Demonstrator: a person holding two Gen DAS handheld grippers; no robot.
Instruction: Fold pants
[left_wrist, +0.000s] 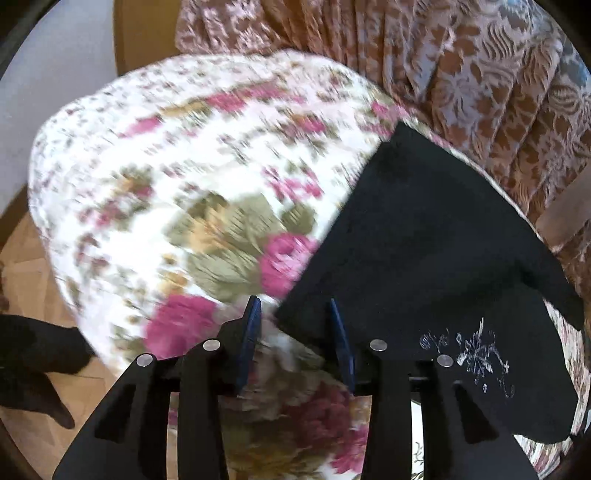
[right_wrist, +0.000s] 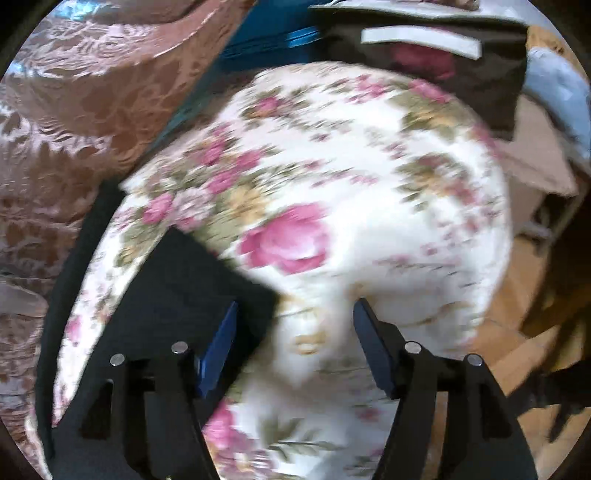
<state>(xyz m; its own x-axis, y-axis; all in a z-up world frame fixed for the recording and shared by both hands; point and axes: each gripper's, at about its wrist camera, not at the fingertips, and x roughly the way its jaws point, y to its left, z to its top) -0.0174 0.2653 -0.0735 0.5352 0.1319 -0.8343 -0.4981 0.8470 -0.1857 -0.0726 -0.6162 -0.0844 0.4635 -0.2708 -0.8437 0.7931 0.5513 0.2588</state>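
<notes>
The black pants (left_wrist: 436, 251) lie flat on a floral-covered table (left_wrist: 177, 177), with pale embroidery at the near right. My left gripper (left_wrist: 295, 314) is open, its blue fingertips straddling the pants' near left corner just above the cloth. In the right wrist view the pants (right_wrist: 177, 291) lie at lower left on the same table (right_wrist: 369, 177). My right gripper (right_wrist: 295, 314) is open wide and empty; its left finger (right_wrist: 221, 339) is over the pants' edge, its right finger over bare cloth. Both views are motion-blurred.
A brown patterned curtain or sofa cover (left_wrist: 480, 74) hangs behind the table. Wooden floor (left_wrist: 26, 280) shows at the left, with a dark-sleeved arm (left_wrist: 33, 354). In the right wrist view a blue box (right_wrist: 266, 44), a dark item (right_wrist: 443, 66) and cardboard (right_wrist: 535, 162) lie beyond the table.
</notes>
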